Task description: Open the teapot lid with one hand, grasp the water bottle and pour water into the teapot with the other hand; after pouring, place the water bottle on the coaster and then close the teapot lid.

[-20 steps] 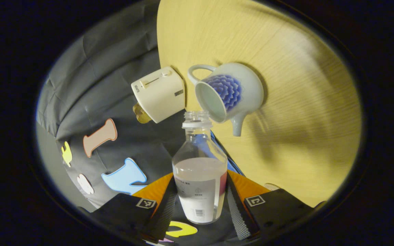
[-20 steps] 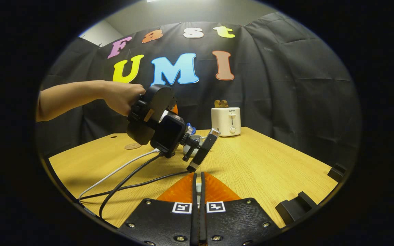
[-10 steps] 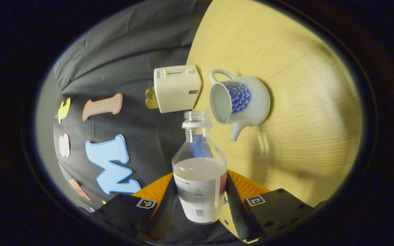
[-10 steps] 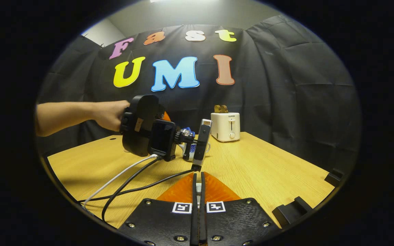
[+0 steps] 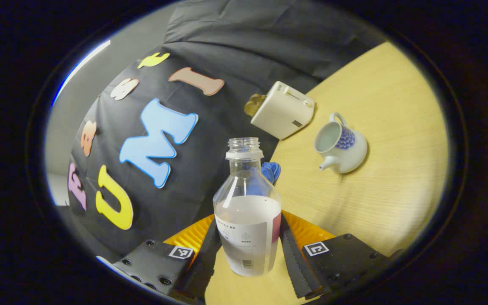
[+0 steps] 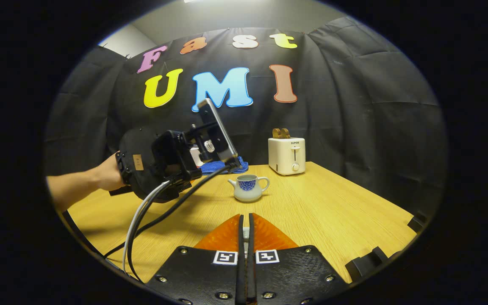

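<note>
Two grippers: left gripper [image 5: 248, 262] clamped on water bottle [image 5: 247, 212]; right gripper [image 6: 246, 254] fingers together.
Teapot [image 6: 248, 188]: lidless, on worktop [image 6: 333, 216].

A recording booth: black cloth wall [image 6: 354, 106] behind a wooden table [image 6: 333, 212] with toaster [image 6: 286, 155].

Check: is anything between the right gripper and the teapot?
Nothing visible. Bare table lies between the right gripper and the open teapot. The left gripper, holding the water bottle, and its cables sit off to one side.
</note>
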A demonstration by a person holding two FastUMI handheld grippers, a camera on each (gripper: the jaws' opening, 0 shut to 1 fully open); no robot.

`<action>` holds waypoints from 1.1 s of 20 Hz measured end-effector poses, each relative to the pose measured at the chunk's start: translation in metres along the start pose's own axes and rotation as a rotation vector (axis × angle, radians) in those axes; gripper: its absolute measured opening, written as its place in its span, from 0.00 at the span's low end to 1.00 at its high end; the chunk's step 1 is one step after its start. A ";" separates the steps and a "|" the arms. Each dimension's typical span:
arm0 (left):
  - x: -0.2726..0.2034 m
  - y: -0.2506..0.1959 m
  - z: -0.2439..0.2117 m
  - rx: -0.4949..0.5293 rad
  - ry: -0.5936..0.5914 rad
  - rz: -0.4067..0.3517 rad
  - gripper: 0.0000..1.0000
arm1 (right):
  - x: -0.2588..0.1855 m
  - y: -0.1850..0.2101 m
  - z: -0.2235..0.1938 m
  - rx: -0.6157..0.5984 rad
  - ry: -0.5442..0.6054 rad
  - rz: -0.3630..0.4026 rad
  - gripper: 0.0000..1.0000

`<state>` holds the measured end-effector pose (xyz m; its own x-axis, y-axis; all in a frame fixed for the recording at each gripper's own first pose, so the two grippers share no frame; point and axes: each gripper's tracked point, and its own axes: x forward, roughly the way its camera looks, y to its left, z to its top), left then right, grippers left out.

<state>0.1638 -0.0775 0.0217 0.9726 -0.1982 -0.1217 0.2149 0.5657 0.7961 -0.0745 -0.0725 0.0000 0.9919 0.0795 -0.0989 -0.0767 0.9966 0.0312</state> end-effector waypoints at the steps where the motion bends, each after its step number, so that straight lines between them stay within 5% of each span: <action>1: -0.002 0.006 -0.005 -0.079 -0.008 0.008 0.87 | 0.003 0.004 0.011 -0.009 -0.018 0.006 0.01; 7: -0.028 0.067 -0.040 -0.599 -0.082 0.104 0.87 | 0.035 0.020 0.049 -0.030 -0.099 0.031 0.01; 11: -0.044 0.091 -0.080 -0.842 -0.082 0.143 0.87 | 0.059 0.023 0.051 -0.041 -0.098 0.028 0.01; 22: 0.021 0.119 -0.136 -0.995 -0.075 0.224 0.86 | 0.085 0.014 0.042 -0.016 -0.060 0.013 0.01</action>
<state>0.2218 0.0938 0.0332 0.9988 -0.0364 0.0341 0.0385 0.9974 -0.0611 0.0131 -0.0532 0.0336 0.9950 0.0916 -0.0386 -0.0911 0.9957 0.0157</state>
